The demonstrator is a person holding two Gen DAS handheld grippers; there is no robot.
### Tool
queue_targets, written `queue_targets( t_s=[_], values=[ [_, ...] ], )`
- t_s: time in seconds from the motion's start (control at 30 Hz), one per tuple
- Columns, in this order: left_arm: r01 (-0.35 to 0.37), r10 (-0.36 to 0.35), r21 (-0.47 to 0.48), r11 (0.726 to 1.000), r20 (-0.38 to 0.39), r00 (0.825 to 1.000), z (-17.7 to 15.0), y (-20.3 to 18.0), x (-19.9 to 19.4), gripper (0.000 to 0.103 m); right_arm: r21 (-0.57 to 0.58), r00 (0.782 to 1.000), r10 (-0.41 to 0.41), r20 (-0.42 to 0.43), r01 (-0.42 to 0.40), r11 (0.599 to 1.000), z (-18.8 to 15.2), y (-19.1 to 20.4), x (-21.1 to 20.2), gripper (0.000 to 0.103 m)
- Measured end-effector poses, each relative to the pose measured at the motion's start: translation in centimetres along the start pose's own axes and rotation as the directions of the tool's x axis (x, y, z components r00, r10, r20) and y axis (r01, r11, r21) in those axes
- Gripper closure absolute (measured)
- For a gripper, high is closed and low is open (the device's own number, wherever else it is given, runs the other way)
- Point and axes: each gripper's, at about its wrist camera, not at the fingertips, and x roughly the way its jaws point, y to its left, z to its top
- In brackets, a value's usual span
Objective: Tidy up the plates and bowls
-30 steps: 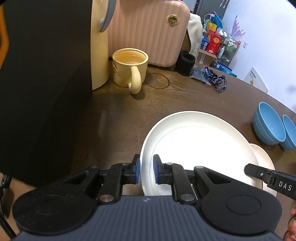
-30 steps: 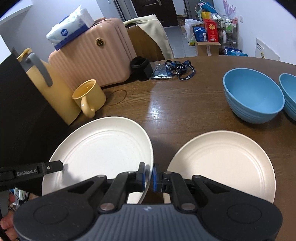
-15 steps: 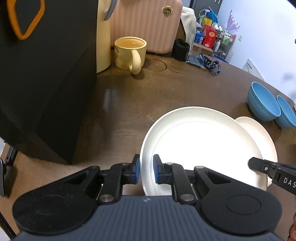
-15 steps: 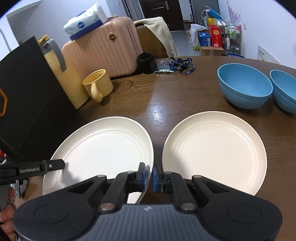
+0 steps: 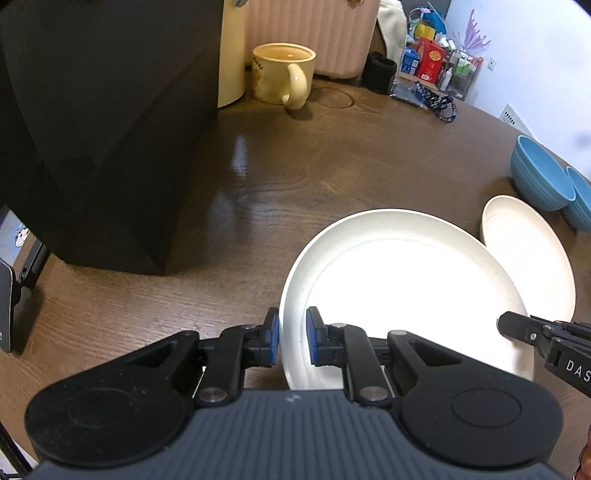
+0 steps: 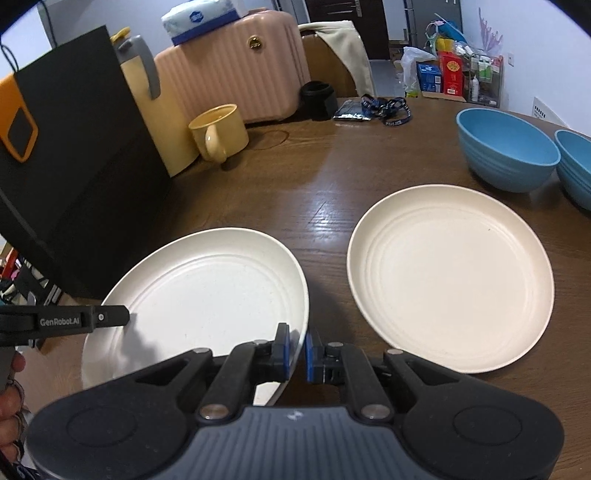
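Right wrist alone shows the tissue pack on the suitcase.

We now see the white plate, clamped at opposite rims by our left tongs and right tongs, riding higher than a second ago and farther left of the cream plate; the strip of tabletop between the two plates has widened.

Overhead light blows out the held plate in the left view; beside it the wooden table shows glare streaks; fisheye bending darkens corners, nearby sharp
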Motion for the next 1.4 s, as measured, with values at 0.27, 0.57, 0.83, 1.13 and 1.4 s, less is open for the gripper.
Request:
queue_targets(
  t_s=[0.27, 0.57, 0.83, 1.13, 1.4],
  values=[
    [-0.028, 0.028, -0.006, 1.0, -0.019, 0.999, -0.8, 0.8, 1.4, 0.088, -0.015, 1.0, -0.009, -0.009, 0.009, 1.0, -1.0, 0.9, 1.8, 0.094],
    [-0.046, 0.046, 0.008, 0.999, -0.009, 0.999, -0.2, 0.4, 2.7, 0.088, -0.007, 0.999, -0.034, 0.0, 0.034, 0.999, -1.1, 0.9, 3.0, 0.094],
    [-0.069, 0.069, 0.024, 0.997, -0.003, 0.998, 0.5, 0.2, 4.0, 0.086, 0.0, 0.999, -0.054, 0.003, 0.054, 0.999, -0.8, 1.0, 4.3, 0.093],
    [-0.076, 0.076, 0.027, 0.997, -0.003, 0.997, 1.3, 0.1, 4.9, 0.085, 0.011, 0.997, -0.073, -0.004, 0.073, 0.997, 0.2, 1.2, 5.0, 0.093],
    [-0.08, 0.08, 0.034, 0.996, -0.017, 0.997, 1.7, 0.1, 5.1, 0.084, 0.024, 0.997, -0.071, -0.026, 0.071, 0.997, 0.6, 1.1, 5.3, 0.092]
  ],
)
